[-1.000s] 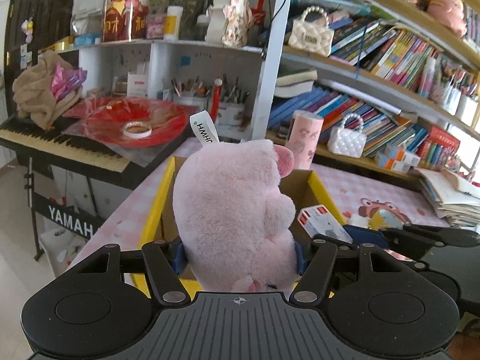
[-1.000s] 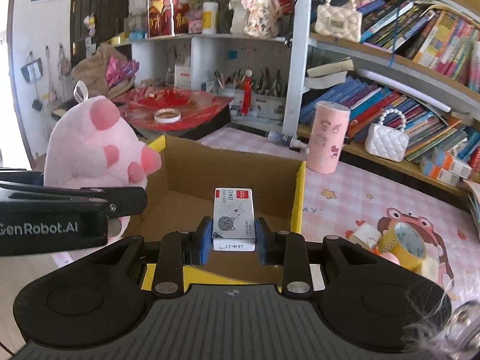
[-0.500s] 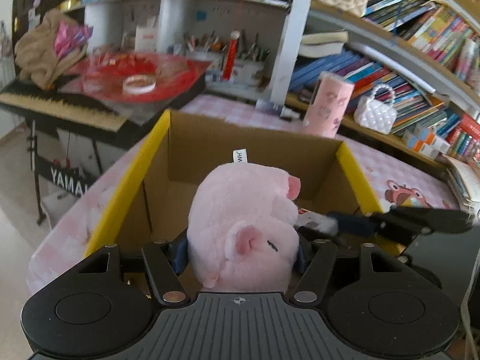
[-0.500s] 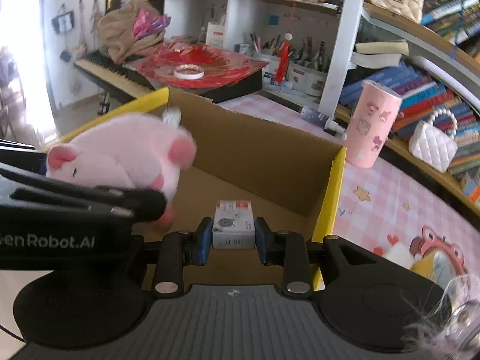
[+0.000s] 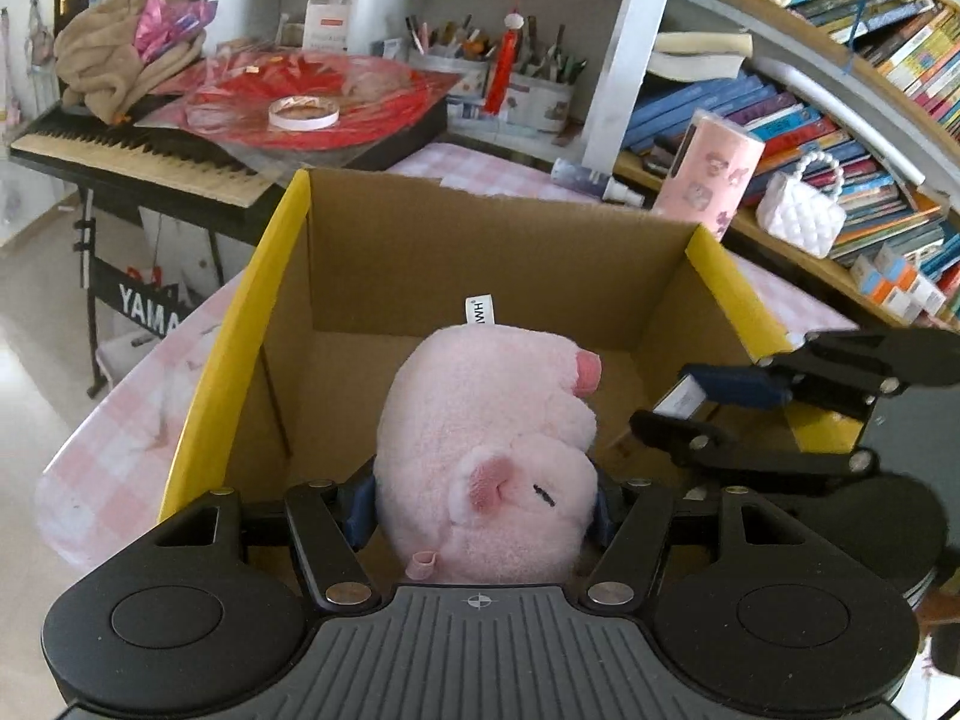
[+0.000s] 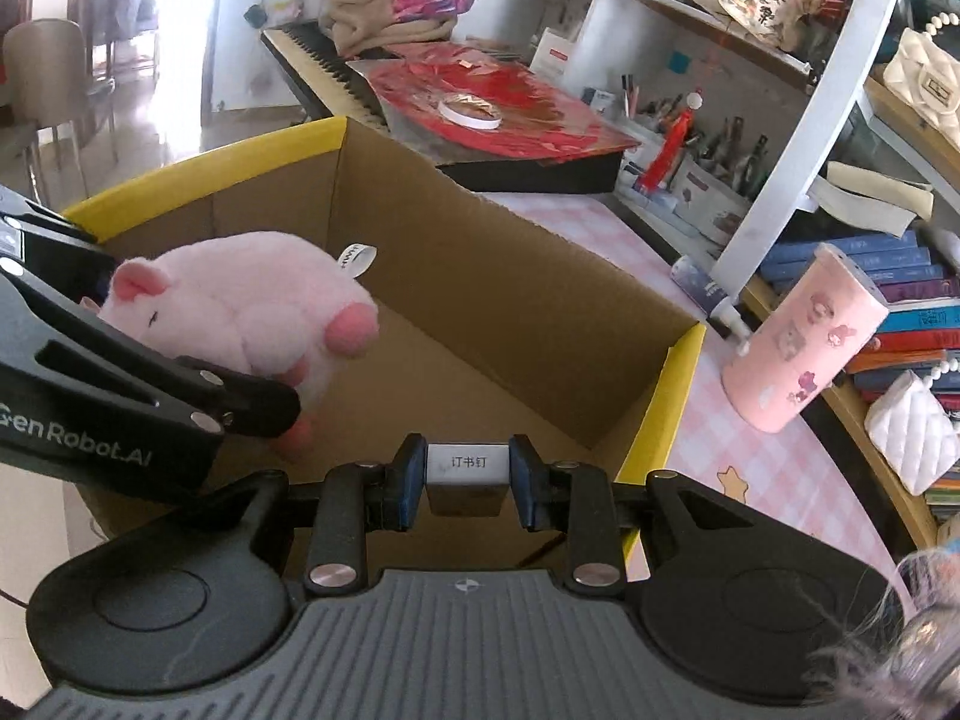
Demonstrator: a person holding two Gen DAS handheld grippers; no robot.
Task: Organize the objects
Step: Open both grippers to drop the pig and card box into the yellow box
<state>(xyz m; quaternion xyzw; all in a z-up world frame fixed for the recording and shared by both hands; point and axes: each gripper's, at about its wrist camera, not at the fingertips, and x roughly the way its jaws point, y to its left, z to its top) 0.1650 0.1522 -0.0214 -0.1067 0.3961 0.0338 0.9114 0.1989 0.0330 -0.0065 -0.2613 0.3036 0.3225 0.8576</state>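
A pink plush pig (image 5: 489,450) is squeezed between the blue pads of my left gripper (image 5: 483,510), hanging inside the open cardboard box (image 5: 480,252) with yellow flaps. The pig (image 6: 240,306) also shows at the left of the right wrist view, above the box floor. My right gripper (image 6: 465,477) is shut on a small white staple box (image 6: 465,471), held over the near edge of the cardboard box (image 6: 510,300). From the left wrist view the right gripper (image 5: 690,405) reaches in over the right yellow flap, its staple box (image 5: 678,399) seen edge-on.
The box stands on a pink checked table (image 6: 738,468). A pink tumbler (image 6: 801,348) and a white quilted bag (image 6: 912,432) stand to the right, before bookshelves. A keyboard (image 5: 138,156) with red wrapping and a tape roll (image 5: 303,114) lies behind the box.
Both grippers have moved forward and tipped down over the box. The pig has gone from above the near flap to inside the box; the staple box now shows its end face.
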